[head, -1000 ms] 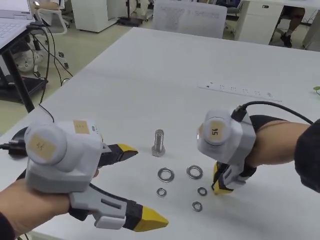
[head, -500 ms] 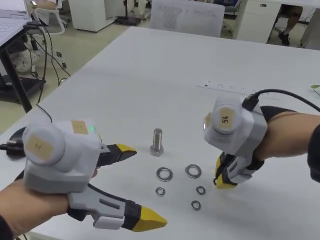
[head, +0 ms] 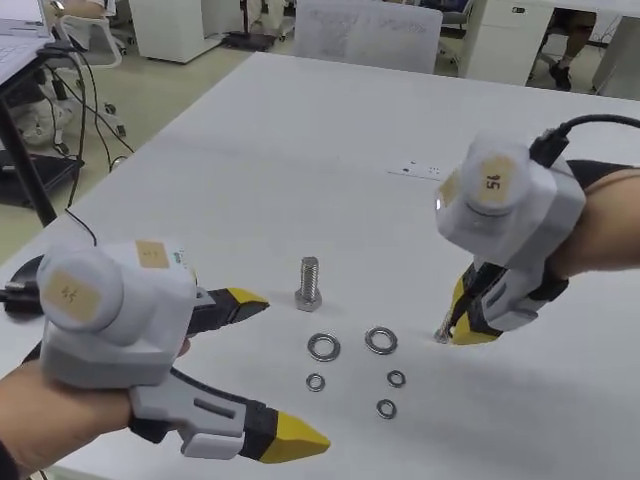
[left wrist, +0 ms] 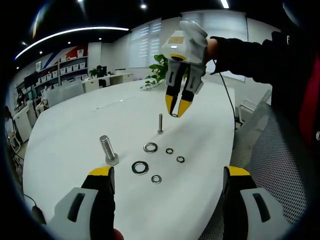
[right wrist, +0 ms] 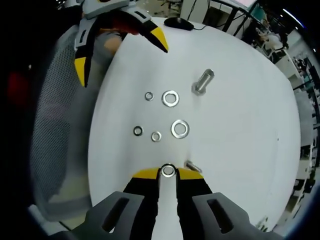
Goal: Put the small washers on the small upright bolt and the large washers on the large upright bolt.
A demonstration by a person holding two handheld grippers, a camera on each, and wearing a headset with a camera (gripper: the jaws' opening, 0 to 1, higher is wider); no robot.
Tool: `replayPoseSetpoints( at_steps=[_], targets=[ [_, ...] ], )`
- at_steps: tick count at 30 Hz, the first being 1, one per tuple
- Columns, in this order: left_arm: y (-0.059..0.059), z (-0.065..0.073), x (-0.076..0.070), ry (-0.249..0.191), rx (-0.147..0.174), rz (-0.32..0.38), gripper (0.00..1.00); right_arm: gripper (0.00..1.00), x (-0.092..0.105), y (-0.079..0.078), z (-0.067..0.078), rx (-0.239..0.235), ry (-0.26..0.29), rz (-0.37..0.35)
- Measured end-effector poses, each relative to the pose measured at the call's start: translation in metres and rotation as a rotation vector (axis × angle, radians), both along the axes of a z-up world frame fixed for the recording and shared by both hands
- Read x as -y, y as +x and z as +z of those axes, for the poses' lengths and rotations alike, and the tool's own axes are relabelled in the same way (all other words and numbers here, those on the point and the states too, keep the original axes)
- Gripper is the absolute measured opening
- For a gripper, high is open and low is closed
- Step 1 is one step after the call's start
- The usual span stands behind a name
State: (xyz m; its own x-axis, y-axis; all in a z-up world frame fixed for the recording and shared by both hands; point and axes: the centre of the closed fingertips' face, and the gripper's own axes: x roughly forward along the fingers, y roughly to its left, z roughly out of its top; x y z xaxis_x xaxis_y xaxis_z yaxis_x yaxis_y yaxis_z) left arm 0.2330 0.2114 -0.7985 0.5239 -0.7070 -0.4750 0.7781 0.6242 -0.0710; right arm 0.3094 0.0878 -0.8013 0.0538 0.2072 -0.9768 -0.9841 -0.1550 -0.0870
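The right hand-held gripper (head: 468, 326) has risen from the bench (head: 300, 150) in the past second and swung out toward 3 o'clock of the washer group; it hung low over the rings, and now it stands higher with its tips pointing down. Its jaws are closed on a small washer (right wrist: 168, 170), pinched by the rim between the yellow tips, as the right gripper view shows. The move has uncovered the small bolt (left wrist: 160, 123), a thin upright stud just beside those tips, at about 9 o'clock of them in the head view; the held washer sits near the stud's top but off to one side, not yet on it.

The left hand-held gripper (head: 272, 370) has kept its place at about 8 o'clock of the group, jaws wide apart and holding nothing.

The loose parts lie as they did; the large bolt (head: 308, 283) stands at 12 o'clock of the group, the two large washers (head: 323, 347) lie just below it, and three small washers (head: 315, 382) lie toward 6 o'clock.

The pick looks done and the placing is at hand; the hole must be lined up over the stud's tip, and such a thin rim grip could let the ring twist or slip.
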Motion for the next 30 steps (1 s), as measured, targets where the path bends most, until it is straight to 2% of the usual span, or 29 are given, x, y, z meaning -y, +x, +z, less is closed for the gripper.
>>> replayPoseSetpoints(
  at_steps=[9, 11, 19, 30],
  targets=[
    [0.002, 0.0, 0.0, 0.001, -0.001, 0.002, 0.9, 0.13, 0.008, 0.019, 0.021, 0.047, 0.016, -0.019],
    [0.002, -0.001, 0.0, 0.001, -0.001, 0.004, 0.9, 0.13, 0.007, 0.026, 0.021, 0.053, 0.021, -0.021],
    [0.004, -0.001, 0.0, -0.001, -0.003, 0.01, 0.9, 0.13, 0.003, 0.038, 0.014, 0.063, 0.009, -0.007],
    [0.004, 0.001, 0.001, -0.01, 0.0, 0.009, 0.9, 0.13, 0.001, 0.042, -0.001, 0.04, -0.017, 0.009]
  ],
)
